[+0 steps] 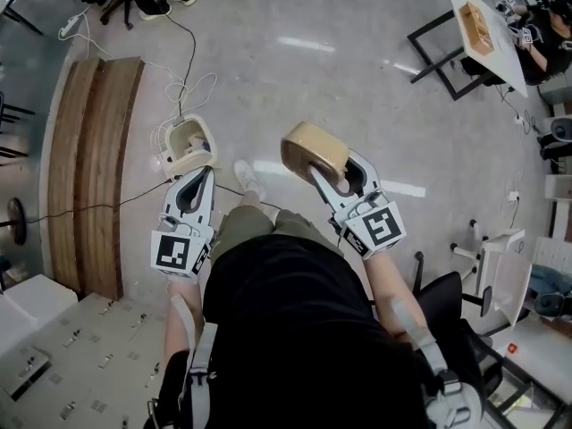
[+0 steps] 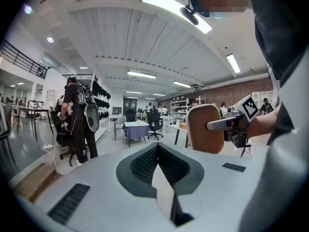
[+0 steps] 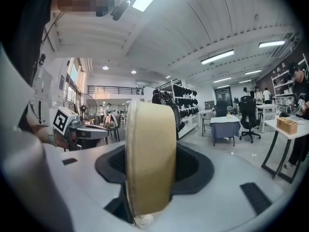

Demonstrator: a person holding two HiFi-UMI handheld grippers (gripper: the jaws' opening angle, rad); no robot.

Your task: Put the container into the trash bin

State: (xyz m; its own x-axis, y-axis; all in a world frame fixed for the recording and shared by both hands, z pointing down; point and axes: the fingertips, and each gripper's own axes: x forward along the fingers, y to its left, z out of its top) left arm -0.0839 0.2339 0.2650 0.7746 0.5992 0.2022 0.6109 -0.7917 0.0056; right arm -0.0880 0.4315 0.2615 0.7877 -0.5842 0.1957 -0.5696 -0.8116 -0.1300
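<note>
A tan, round-edged container (image 1: 313,150) is clamped between the jaws of my right gripper (image 1: 338,165) and held out over the floor. In the right gripper view the container (image 3: 147,158) stands on edge and fills the gap between the pads. A small cream trash bin (image 1: 207,141) with an open top stands on the floor, left of the container. My left gripper (image 1: 205,173) hangs just in front of the bin, jaws shut with nothing in them. In the left gripper view its tips (image 2: 157,146) meet, and the container (image 2: 205,128) shows to the right.
A long wooden bench (image 1: 94,168) runs along the left. Cables (image 1: 192,79) trail across the floor to the bin. A white table (image 1: 500,52) carrying a wooden box (image 1: 476,27) stands at the top right. A black office chair (image 1: 447,293) is at the lower right.
</note>
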